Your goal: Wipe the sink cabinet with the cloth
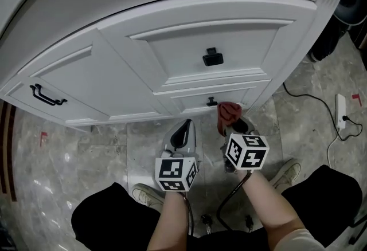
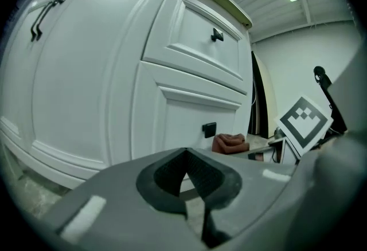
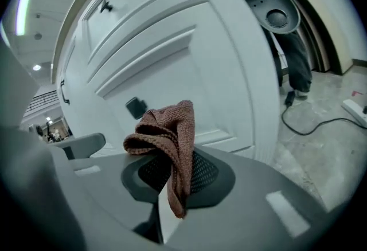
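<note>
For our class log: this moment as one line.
right claw: shut on cloth | left claw: shut, empty | cloth near sink cabinet

You hold two grippers, the left gripper (image 1: 184,128) and the right gripper (image 1: 236,126); one cloth (image 1: 228,111) in the right's jaws; ahead of both, one sink cabinet (image 1: 172,9); three black handles (image 1: 47,95) (image 1: 213,58) (image 1: 212,102) on it.

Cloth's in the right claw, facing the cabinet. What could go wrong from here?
The right claw pinches only a narrow fold of the cloth; wiping drag may pull it out. Bunched like this, it gives little flat contact, so hard claw edges might scrape the cabinet. It could also snag on the black pull nearby.
</note>
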`<state>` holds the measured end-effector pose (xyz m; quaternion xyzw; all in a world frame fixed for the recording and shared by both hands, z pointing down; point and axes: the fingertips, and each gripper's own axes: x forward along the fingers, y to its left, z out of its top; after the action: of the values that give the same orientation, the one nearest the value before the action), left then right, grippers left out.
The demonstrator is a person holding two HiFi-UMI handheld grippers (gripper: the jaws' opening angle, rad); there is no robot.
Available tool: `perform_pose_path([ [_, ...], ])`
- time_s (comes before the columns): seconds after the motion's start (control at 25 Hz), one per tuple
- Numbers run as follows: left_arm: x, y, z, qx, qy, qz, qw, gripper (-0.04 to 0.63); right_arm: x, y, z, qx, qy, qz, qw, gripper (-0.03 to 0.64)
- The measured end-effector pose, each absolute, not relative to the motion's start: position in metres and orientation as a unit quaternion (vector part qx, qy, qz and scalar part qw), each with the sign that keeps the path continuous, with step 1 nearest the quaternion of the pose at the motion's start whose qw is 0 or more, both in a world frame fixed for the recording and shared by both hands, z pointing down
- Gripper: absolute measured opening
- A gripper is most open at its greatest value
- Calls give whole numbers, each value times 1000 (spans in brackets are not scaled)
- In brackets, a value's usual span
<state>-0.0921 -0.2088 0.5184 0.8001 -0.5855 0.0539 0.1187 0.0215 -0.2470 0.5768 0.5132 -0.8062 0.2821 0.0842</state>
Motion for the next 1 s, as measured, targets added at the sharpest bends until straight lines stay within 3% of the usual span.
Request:
perform_pose_path([
  [0.24,-151,-199,520,774,-620,54,118,0,-88,-232,580,421,-863,258,102,81],
  [0.48,-197,-191,521,749,-650,44,124,0,-147,-235,582,379,-884,257,97,81],
  [1.0,-172,-196,523,770,-625,52,121,0,-111,-247,591,408,-871,256,91,83],
])
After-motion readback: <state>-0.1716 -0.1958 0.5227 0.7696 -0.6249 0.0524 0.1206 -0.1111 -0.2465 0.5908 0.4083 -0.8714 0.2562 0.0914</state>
